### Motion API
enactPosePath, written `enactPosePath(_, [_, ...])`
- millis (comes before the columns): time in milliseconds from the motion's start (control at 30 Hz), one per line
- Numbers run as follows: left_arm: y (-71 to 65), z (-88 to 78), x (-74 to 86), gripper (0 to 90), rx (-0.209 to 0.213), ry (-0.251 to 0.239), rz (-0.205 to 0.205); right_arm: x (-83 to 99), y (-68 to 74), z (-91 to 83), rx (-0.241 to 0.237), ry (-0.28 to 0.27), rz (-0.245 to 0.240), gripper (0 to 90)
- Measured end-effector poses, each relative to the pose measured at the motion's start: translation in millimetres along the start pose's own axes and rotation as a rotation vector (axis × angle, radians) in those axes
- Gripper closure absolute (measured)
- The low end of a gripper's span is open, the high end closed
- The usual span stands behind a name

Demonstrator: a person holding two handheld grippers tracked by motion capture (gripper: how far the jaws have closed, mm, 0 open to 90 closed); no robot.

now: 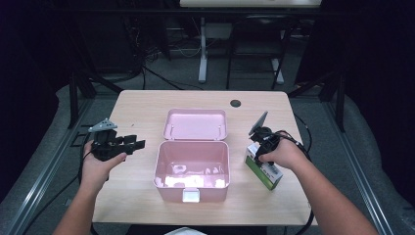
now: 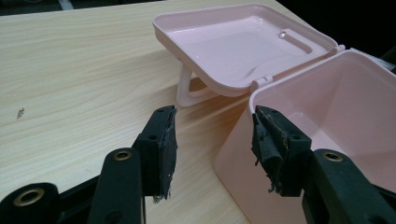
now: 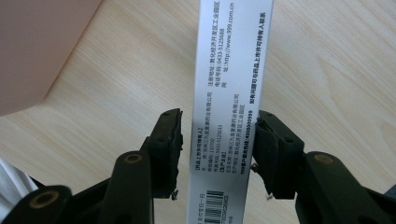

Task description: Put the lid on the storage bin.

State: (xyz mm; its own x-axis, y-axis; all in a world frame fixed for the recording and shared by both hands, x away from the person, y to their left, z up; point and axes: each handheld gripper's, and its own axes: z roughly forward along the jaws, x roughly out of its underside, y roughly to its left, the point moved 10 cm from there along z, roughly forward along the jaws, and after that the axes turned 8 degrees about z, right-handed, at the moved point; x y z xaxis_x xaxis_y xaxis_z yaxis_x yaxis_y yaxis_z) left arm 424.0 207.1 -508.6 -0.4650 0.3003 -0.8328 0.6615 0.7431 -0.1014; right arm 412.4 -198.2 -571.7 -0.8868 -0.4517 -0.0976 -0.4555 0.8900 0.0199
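An open pink box (image 1: 159,169) stands mid-table, its lid (image 1: 195,125) laid back flat behind it. To its right lies a green and white medicine carton (image 1: 268,175). My right gripper (image 1: 258,147) points down over the carton's far end. In the right gripper view the carton's white printed side (image 3: 229,70) runs between the jaws of the right gripper (image 3: 217,121); the right pad is at its edge and a gap shows on the left. My left gripper (image 1: 137,143) hovers open left of the box, empty, aimed at the box wall (image 2: 243,168) and lid (image 2: 233,46).
The wooden table (image 1: 137,107) has a dark round cable hole (image 1: 236,103) near its far edge. A corner of the pink box (image 3: 32,46) lies close to the carton. Dark stands, cables and a desk leg lie on the floor beyond the table.
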Motion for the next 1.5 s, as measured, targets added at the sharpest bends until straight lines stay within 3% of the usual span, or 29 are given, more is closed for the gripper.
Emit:
enactPosePath(733, [0.7, 0.7, 1.4, 49.8, 0.003, 0.007, -0.003, 2.3, -2.8, 10.9, -0.008, 0.022, 0.031, 59.6])
enactPosePath(1500, [1.5, 1.3, 3.1, 49.8, 0.005, 0.015, -0.005, 2.4, -2.0, 8.3, 0.029, 0.053, 0.007, 61.5])
